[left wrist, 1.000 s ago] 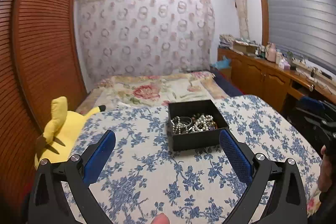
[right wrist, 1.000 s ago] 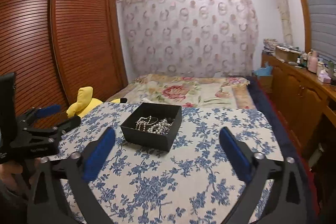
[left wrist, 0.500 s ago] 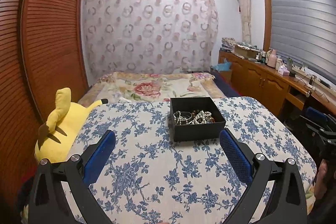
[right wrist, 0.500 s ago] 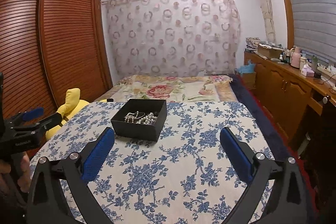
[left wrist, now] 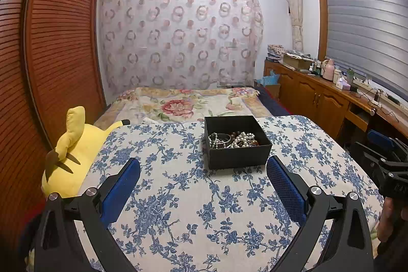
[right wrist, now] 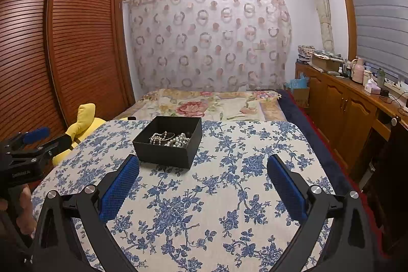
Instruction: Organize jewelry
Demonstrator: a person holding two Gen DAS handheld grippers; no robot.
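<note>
Left claw (left wrist: 203,176): nearest item in the left wrist view, at 6 o'clock. Blue pads spread wide, nothing between them. Held above the cloth and short of the box, aimed toward it.

Right claw (right wrist: 203,173): nearest item in the right wrist view, at 6 o'clock. Pads likewise spread wide and empty. Also raised over the cloth, with the box off toward 11 o'clock. Seen from the left wrist view it sits at 3 o'clock, gripped by a hand (left wrist: 390,221).

Desk (left wrist: 178,208): covered by a blue-flowered cloth. No loose pieces show on the cloth in either view.

Box (left wrist: 237,153): black, open-topped, square, at 12 o'clock just beyond the left claw's tips. Standing flat near the desk's far edge, within reach of both claws.

Jewelry (left wrist: 233,140): pearl strands, a bangle and some brownish beads, heaped together inside the box. All visible pieces lie in this one pile, tangled rather than laid apart. Judgement: the heap fits either pieces gathered into the box or pieces waiting to be sorted out; the views do not settle which.

Plush (left wrist: 74,144): yellow, at 9 o'clock, leaning off the desk's left edge. No part in the task.

Bed (left wrist: 183,103): floral cover, beyond the desk at 12 o'clock.
</note>
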